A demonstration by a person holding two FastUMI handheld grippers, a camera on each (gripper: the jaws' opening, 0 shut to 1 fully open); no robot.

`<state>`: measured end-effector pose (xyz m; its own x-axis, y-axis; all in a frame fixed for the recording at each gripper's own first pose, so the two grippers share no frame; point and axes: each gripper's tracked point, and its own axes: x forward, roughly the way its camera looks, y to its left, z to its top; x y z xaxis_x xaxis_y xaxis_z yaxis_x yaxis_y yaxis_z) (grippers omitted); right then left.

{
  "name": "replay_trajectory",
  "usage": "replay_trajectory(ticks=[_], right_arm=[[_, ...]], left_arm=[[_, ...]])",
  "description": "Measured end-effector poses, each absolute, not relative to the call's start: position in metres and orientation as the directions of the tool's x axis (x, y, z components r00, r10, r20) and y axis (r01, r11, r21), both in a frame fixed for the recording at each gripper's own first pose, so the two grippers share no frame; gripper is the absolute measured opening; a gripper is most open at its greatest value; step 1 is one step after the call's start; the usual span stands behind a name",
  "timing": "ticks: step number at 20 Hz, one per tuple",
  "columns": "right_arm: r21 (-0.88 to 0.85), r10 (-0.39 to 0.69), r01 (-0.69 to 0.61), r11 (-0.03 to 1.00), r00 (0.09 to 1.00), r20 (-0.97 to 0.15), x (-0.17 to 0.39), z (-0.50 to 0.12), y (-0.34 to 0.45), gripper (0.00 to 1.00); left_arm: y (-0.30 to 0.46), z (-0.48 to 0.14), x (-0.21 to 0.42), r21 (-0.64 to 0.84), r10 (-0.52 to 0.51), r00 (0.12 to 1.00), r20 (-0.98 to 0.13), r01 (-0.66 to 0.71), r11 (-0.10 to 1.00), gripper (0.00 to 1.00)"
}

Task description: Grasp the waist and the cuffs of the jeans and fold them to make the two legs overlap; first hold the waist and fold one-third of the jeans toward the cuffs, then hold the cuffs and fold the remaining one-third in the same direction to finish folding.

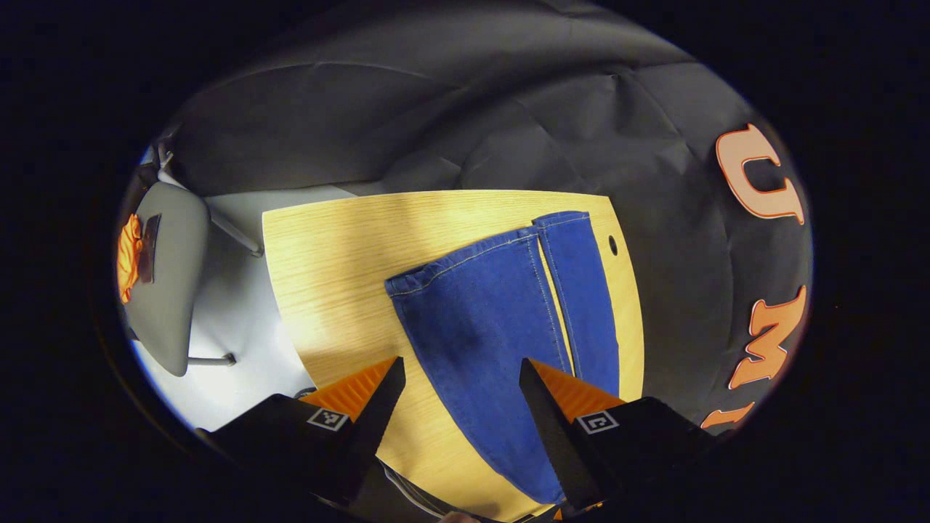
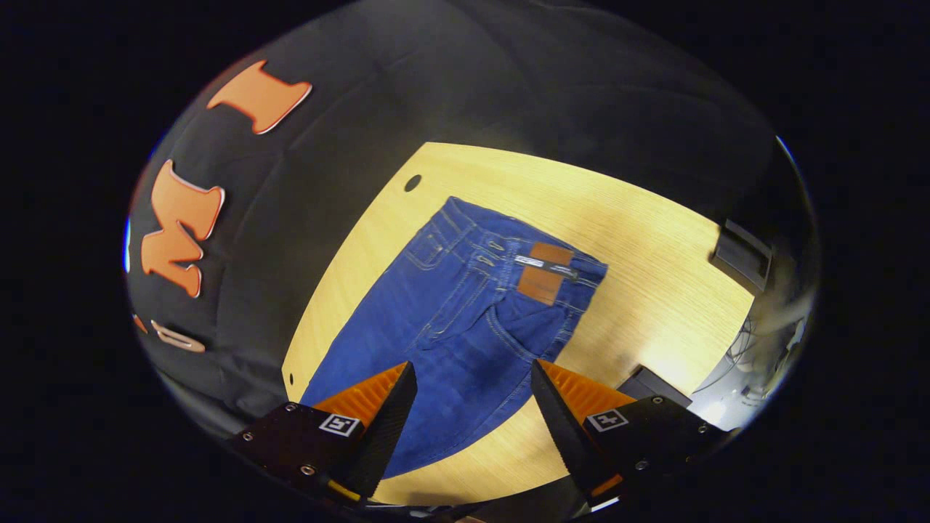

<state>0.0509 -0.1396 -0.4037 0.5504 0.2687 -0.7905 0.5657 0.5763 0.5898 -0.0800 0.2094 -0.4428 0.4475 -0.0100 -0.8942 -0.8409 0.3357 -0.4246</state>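
Jeans (image 1: 501,327) lie flat along the far side of the wooden surface (image 1: 341,276), the two legs side by side with a thin strip of wood showing between them, so the first step, laying one leg over the other, looks not yet begun. Nearest in the left gripper view, the left tongs (image 1: 461,374) hang spread above the legs, pinching nothing; beyond them the cuffs (image 1: 508,243) lie at the far end, near a small hole by the surface's edge. In the right gripper view the right tongs (image 2: 472,378) are likewise spread and empty over the seat of the jeans, with the waist (image 2: 527,250) and its brown patch (image 2: 543,280) farther off. By my judgement, the next move calls for each pair of tongs to come down on an outer edge, one at the waist, one at a cuff, and nip the denim.
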Motion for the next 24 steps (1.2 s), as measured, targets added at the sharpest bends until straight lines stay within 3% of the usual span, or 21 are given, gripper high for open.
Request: replay_trajectory(ticks=[7, 12, 20, 24], right_arm=[[0.566, 0.284, 0.674, 0.475, 0.491, -0.824, 0.042, -0.458, -0.158, 0.98], [0.597, 0.301, 0.713, 0.367, 0.516, -0.802, 0.061, -0.478, -0.172, 0.95], [0.578, 0.323, 0.687, 0.44, 0.479, -0.816, 0.076, -0.484, -0.162, 0.88], [0.544, 0.322, 0.69, 0.478, 0.438, -0.839, 0.076, -0.488, -0.16, 0.71]], left_arm=[[0.21, -0.46, -0.081, -0.443, -0.063, 0.447, -0.892, -0.84, 0.312, 0.98], [0.218, -0.461, -0.072, -0.505, -0.102, 0.499, -0.86, -0.809, 0.301, 0.95], [0.223, -0.47, -0.043, -0.442, -0.074, 0.456, -0.887, -0.79, 0.425, 0.91], [0.221, -0.475, -0.031, -0.384, -0.057, 0.411, -0.91, -0.782, 0.491, 0.82]])
